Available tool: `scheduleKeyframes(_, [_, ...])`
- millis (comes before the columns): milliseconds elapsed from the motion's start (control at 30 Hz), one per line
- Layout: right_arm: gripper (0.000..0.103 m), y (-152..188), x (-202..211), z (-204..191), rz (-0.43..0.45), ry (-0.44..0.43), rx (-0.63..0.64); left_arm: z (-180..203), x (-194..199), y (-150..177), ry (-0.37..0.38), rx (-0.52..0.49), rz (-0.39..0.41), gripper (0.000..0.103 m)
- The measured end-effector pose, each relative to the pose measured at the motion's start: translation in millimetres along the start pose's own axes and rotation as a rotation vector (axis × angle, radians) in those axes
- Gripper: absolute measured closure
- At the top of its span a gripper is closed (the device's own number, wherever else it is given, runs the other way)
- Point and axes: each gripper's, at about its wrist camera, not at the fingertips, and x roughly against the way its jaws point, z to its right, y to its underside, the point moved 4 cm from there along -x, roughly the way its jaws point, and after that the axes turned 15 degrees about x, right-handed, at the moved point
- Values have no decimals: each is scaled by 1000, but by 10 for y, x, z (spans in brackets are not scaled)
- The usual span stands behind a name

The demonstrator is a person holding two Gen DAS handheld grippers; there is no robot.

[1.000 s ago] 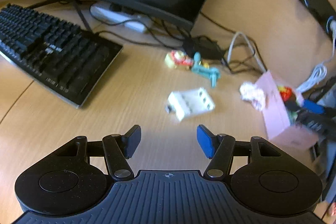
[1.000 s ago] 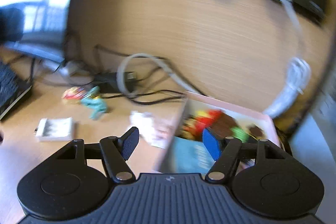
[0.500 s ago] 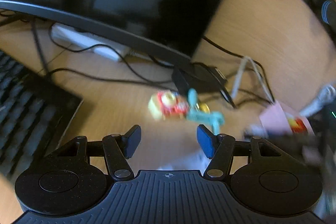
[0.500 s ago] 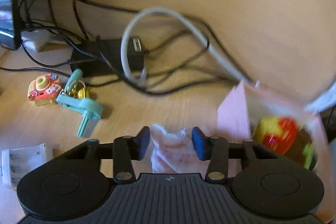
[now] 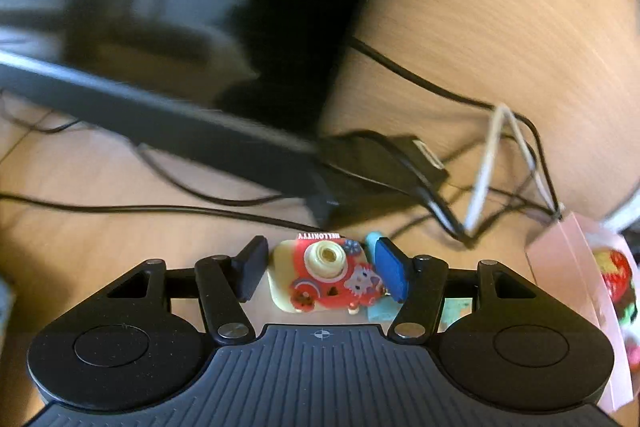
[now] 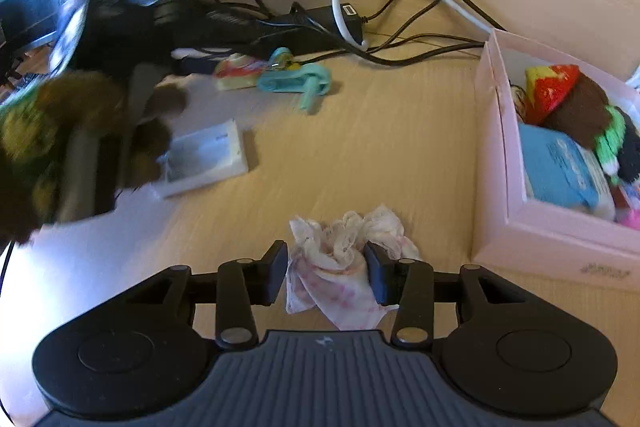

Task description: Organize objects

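Observation:
In the left wrist view my left gripper (image 5: 320, 271) is open, its fingers on either side of a red and cream Hello Kitty toy camera (image 5: 324, 273) that lies on the desk; a small gap shows on the left side. A teal clip (image 5: 380, 307) lies just right of it. In the right wrist view my right gripper (image 6: 326, 271) is shut on a crumpled white and pink cloth (image 6: 340, 267), and it is lifted above the desk. The toy camera (image 6: 236, 71) and teal clip (image 6: 296, 81) show there too. A pink box (image 6: 496, 155) with toys stands at the right.
A monitor (image 5: 160, 27) and its black bar stand behind the camera. Cables and a black adapter (image 6: 320, 23) run along the back wall. A white flat packet (image 6: 204, 159) lies mid-desk. The person's left arm and gripper (image 6: 80, 131) show blurred at the left.
My left gripper moved forward past the white packet until the toy camera sits between its fingers. My right gripper came down on the cloth, closed on it and lifted it.

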Motion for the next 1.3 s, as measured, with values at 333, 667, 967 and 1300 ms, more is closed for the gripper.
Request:
scheduleKeyframes(333, [57, 203, 221, -10, 1, -37, 50, 454, 366, 692, 192, -178, -241, 50])
scheduleKeyframes(667, [44, 201, 584, 255, 98, 0, 94, -25, 1465, 1095, 102, 60, -159, 50])
scheduleKeyframes(967, [28, -1099, -331, 420, 199, 107, 85, -139, 2087, 1455, 46, 104, -140, 50])
scheduleKeyframes(1300, [82, -929, -618, 444, 74, 41, 26, -549, 2344, 1607, -27, 142, -130, 50])
